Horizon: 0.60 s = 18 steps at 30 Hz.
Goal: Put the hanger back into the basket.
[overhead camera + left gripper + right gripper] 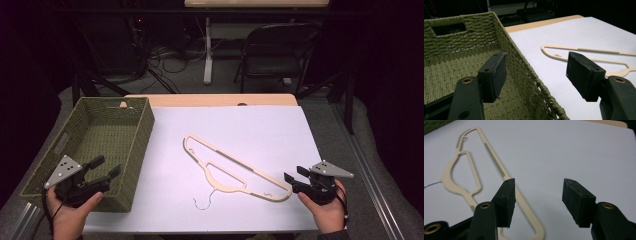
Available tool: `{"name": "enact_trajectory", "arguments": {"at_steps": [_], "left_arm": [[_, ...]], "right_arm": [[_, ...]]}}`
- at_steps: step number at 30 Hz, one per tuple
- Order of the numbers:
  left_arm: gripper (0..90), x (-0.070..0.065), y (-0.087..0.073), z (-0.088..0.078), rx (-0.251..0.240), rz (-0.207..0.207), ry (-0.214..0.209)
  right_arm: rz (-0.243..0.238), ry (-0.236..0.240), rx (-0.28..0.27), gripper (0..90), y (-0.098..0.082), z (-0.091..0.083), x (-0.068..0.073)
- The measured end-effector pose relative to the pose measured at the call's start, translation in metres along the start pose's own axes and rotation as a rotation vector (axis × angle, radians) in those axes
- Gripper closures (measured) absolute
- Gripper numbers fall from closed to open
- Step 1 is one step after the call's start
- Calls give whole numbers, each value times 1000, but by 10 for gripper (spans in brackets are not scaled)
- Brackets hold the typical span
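Note:
A cream clothes hanger [235,170] with a thin wire hook lies flat on the white table top, slanting from upper left to lower right. It also appears as the hanger [589,53] in the left gripper view and the hanger [471,170] in the right gripper view. A green woven basket [132,145] stands at the left, empty inside. My left gripper [107,167] hovers over the basket's near right wall, open, nothing between its jaws [536,75]. My right gripper [296,173] is open beside the hanger's right end, apart from it [537,200].
The white sheet [260,130] covers a wooden table whose far edge shows. A folding chair [277,45], a table leg and cables stand on the dark floor behind. Metal rails run along the table's left and right sides.

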<state>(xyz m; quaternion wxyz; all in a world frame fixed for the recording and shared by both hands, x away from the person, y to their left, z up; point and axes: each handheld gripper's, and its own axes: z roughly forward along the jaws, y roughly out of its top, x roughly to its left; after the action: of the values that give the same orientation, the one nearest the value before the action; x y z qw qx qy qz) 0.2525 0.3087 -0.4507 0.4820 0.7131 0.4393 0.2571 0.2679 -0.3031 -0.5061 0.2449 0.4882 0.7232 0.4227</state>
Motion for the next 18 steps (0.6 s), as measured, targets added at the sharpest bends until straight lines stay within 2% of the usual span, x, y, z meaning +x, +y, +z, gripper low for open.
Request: {"name": "enact_trajectory", "arguments": {"at_steps": [4,7,9,15,18], "left_arm": [[326,0,-2,1,5,-4,7],[326,0,-2,0,5,-2,11],[326,-1,-2,-1,3,-1,8],[325,-4,-1,-3,0,5,8],[325,-3,-2,-3,-1,-6,3]], "right_arm": [[-14,-19,25,436,-1,-1,-2],[-66,-19,68,464,-2,3,1],[-79,-15,83,465,-1,4,4],[-92,-8,90,442,5,3,11],[-87,0,89,421,6,0,12]]}}
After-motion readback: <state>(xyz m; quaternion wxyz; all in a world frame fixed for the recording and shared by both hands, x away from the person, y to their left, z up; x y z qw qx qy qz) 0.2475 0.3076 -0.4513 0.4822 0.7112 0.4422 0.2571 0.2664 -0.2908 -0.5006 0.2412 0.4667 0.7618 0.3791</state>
